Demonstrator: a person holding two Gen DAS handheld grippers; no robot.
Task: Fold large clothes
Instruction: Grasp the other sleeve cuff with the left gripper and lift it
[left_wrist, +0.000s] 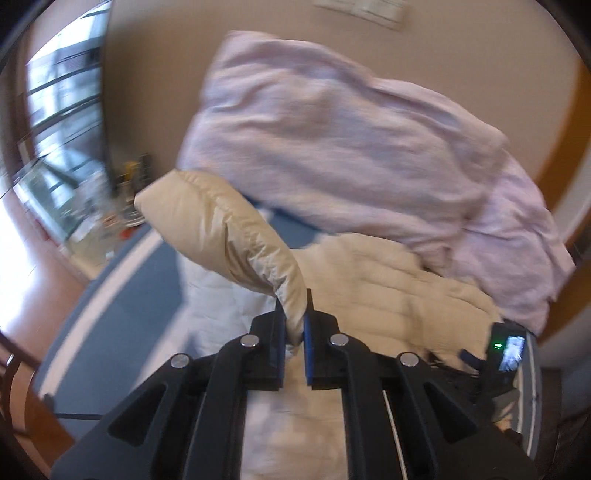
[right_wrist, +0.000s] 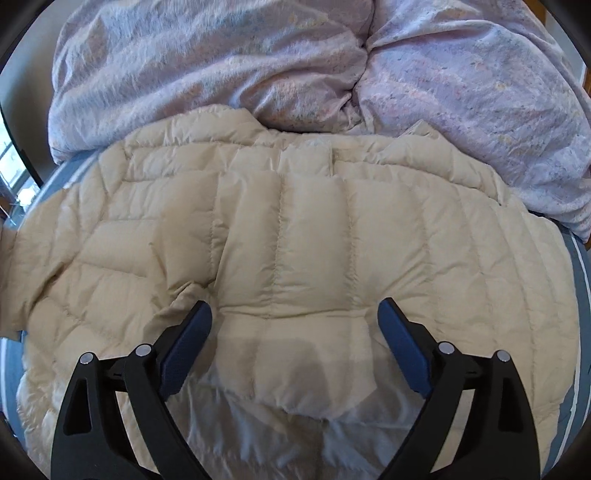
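Note:
A cream quilted down jacket (right_wrist: 295, 229) lies spread on a blue bed. In the left wrist view my left gripper (left_wrist: 294, 325) is shut on the end of the jacket's sleeve (left_wrist: 221, 232), which arches up off the bed to the left. The jacket's body (left_wrist: 388, 288) lies beyond it. In the right wrist view my right gripper (right_wrist: 295, 314) stands open just above the jacket's body. Its blue pads (right_wrist: 186, 354) are spread wide, with a flat fold of the jacket below the gap and nothing pinched.
A crumpled lilac duvet (right_wrist: 258, 74) is heaped at the far side of the bed, touching the jacket's far edge. The blue bed cover (left_wrist: 125, 273) has a white stripe. A window (left_wrist: 62, 110) and cluttered items on the floor are at the left.

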